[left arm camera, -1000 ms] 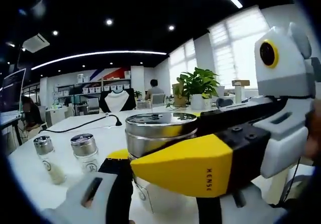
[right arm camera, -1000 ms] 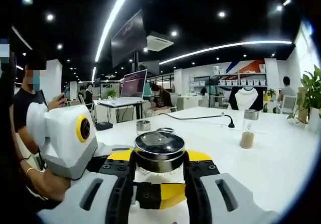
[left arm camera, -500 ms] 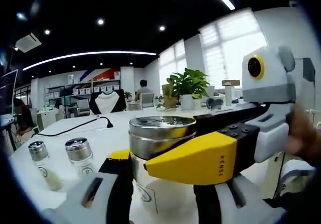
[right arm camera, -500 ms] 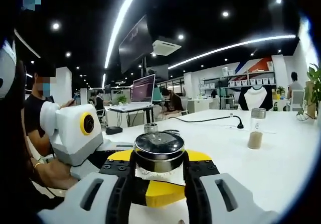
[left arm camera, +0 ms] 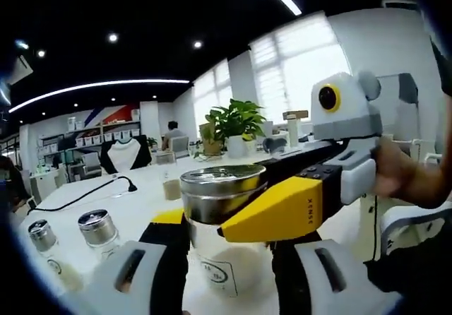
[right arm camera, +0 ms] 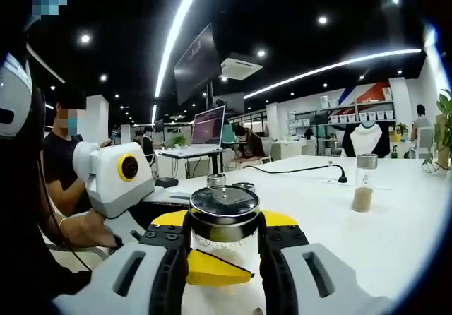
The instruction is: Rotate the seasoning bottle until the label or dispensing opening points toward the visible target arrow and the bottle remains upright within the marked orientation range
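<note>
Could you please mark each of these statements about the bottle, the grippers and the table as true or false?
1. Both grippers clamp the same seasoning bottle. True: the left gripper and right gripper both hold it.
2. The bottle lies on its side. False: it stands upright.
3. Two smaller shakers stand on the white table. True.
4. The bottle's cap is red plastic. False: it is shiny metal.
5. A potted plant stands on the table. True.

I'm working in an open-plan office; long white tables (right arm camera: pixel 395 216), laptops (right arm camera: pixel 210 126) and seated people fill it. Strip lights (right arm camera: pixel 180 29), a ceiling monitor (right arm camera: pixel 195 62) and shelving (right arm camera: pixel 353 111) confirm it.
</note>
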`<action>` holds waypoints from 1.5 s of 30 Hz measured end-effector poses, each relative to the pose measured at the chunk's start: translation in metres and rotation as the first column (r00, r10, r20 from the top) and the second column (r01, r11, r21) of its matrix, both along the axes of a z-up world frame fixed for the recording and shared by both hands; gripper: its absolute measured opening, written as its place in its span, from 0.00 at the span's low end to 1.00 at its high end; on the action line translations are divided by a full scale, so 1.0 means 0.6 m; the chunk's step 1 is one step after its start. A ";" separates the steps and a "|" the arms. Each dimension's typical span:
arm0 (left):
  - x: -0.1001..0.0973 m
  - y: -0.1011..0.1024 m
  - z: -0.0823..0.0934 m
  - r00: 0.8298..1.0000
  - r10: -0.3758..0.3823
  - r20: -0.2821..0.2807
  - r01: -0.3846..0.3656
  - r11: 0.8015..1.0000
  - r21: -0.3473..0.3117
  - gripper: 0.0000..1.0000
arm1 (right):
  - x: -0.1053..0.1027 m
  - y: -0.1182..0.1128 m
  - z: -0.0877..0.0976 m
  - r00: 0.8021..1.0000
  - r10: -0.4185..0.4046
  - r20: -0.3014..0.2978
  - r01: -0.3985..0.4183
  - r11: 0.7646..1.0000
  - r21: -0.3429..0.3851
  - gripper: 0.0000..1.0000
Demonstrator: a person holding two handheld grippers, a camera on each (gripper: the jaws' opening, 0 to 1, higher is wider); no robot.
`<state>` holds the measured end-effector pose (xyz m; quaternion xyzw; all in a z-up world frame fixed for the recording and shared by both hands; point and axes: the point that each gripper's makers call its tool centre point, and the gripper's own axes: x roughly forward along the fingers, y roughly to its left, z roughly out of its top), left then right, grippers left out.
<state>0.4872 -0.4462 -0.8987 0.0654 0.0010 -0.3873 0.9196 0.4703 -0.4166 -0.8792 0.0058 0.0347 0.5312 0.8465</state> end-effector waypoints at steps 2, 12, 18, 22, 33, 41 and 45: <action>0.000 0.001 -0.001 1.000 -0.024 -0.011 0.023 1.000 -0.019 0.46 | 0.000 -0.001 -0.002 1.000 -0.002 -0.003 0.002 1.000 -0.001 0.35; -0.004 -0.016 -0.006 0.990 -0.136 -0.037 0.133 0.989 -0.065 0.46 | -0.004 -0.007 -0.006 1.000 -0.007 0.003 0.007 1.000 -0.017 0.35; -0.007 -0.021 -0.008 0.984 -0.167 -0.059 0.161 0.983 -0.091 0.45 | -0.005 -0.008 -0.007 1.000 0.002 0.009 -0.002 1.000 -0.026 0.35; -0.006 -0.022 -0.008 0.984 -0.166 -0.061 0.160 0.983 -0.087 0.45 | -0.007 -0.007 -0.007 1.000 0.006 0.008 -0.006 1.000 -0.026 0.35; 0.004 -0.016 -0.010 0.996 -0.070 -0.055 0.064 0.993 -0.103 0.45 | -0.003 -0.006 -0.007 1.000 -0.001 -0.002 0.001 1.000 -0.014 0.36; 0.018 -0.004 -0.009 0.996 0.074 -0.044 -0.079 0.990 -0.113 0.45 | 0.008 -0.010 -0.004 0.999 -0.033 0.004 0.033 0.999 -0.013 0.35; 0.024 0.002 -0.009 0.993 0.113 -0.046 -0.118 0.986 -0.114 0.45 | 0.013 -0.010 -0.005 0.997 -0.069 -0.015 0.069 0.998 -0.004 0.35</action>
